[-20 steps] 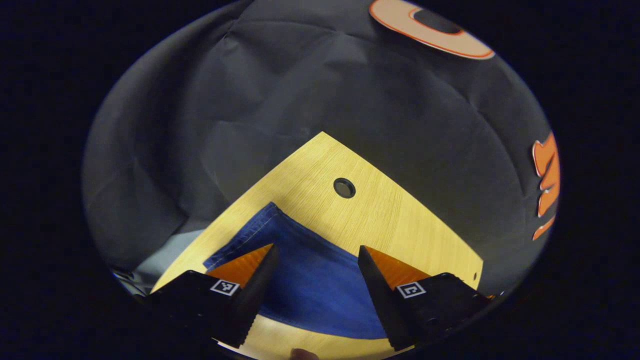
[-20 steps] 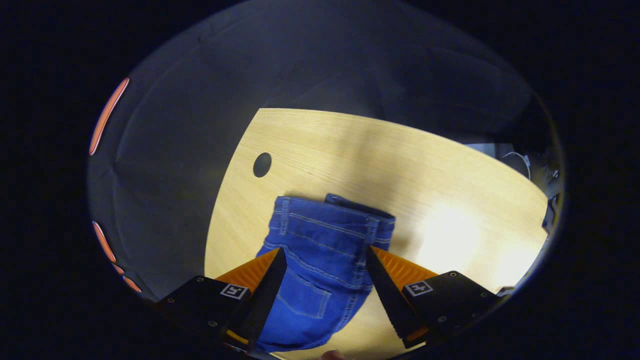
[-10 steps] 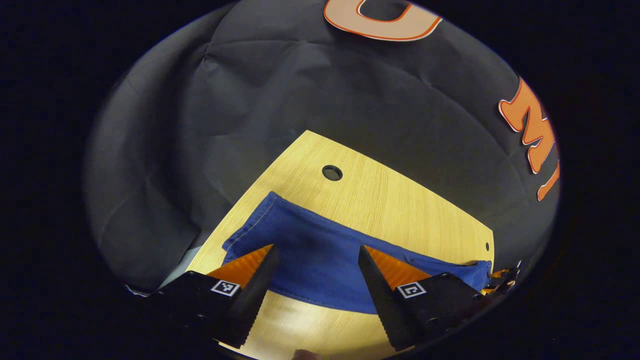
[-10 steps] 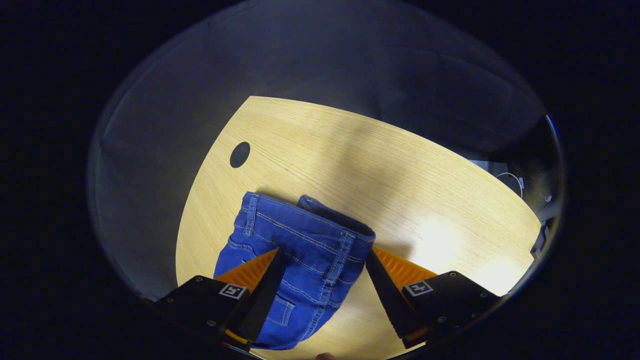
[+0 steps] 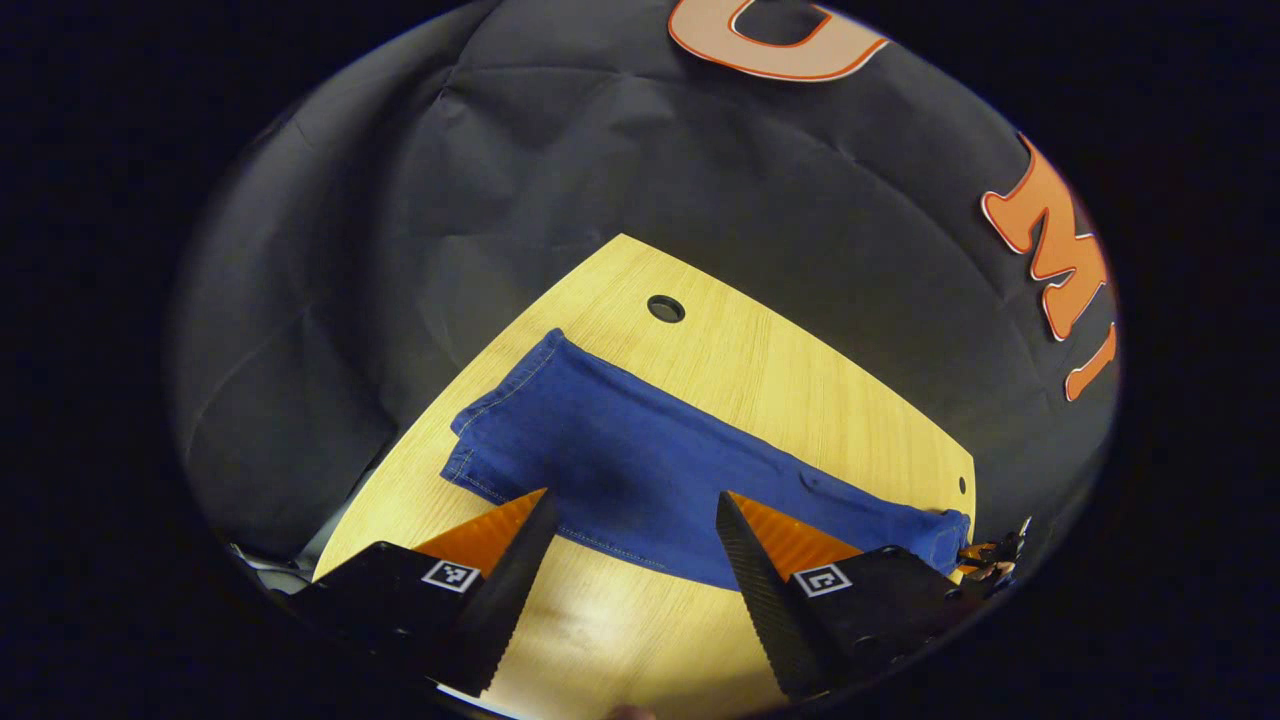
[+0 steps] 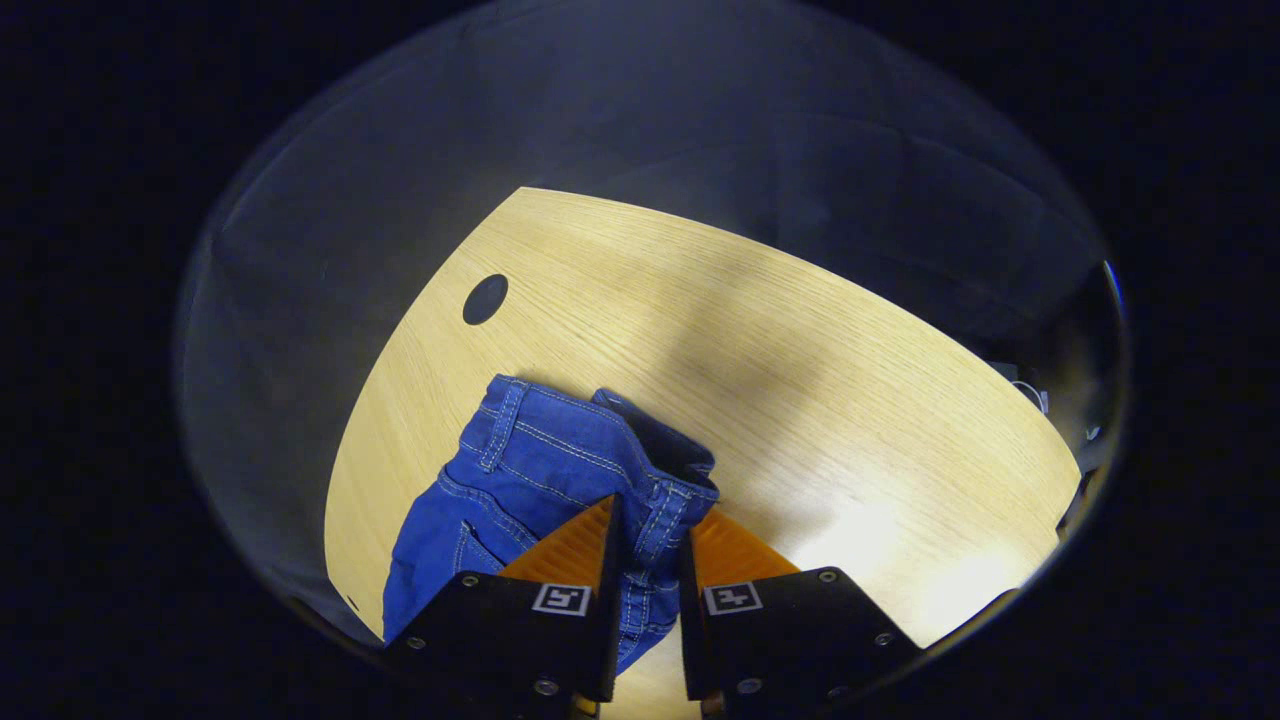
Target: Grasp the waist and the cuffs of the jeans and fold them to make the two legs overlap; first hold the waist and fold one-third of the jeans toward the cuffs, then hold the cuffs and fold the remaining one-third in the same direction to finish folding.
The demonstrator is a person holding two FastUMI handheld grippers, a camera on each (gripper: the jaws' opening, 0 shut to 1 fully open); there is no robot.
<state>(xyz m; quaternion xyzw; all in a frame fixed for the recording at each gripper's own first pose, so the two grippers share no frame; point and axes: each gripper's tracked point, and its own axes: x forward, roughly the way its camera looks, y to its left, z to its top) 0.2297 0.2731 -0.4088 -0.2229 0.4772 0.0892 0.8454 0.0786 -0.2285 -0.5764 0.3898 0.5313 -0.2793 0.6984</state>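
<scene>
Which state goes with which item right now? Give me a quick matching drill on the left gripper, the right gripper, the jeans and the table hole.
Items:
1. left gripper
2. right gripper
3. jeans
4. table hole

States:
A. lying stretched out across the table
B. jaws closed on the waistband
C. uncovered, beyond the cloth
D. jaws spread wide, holding nothing

Pairs: 1-D, 2-B, 3-A, 4-C
</scene>
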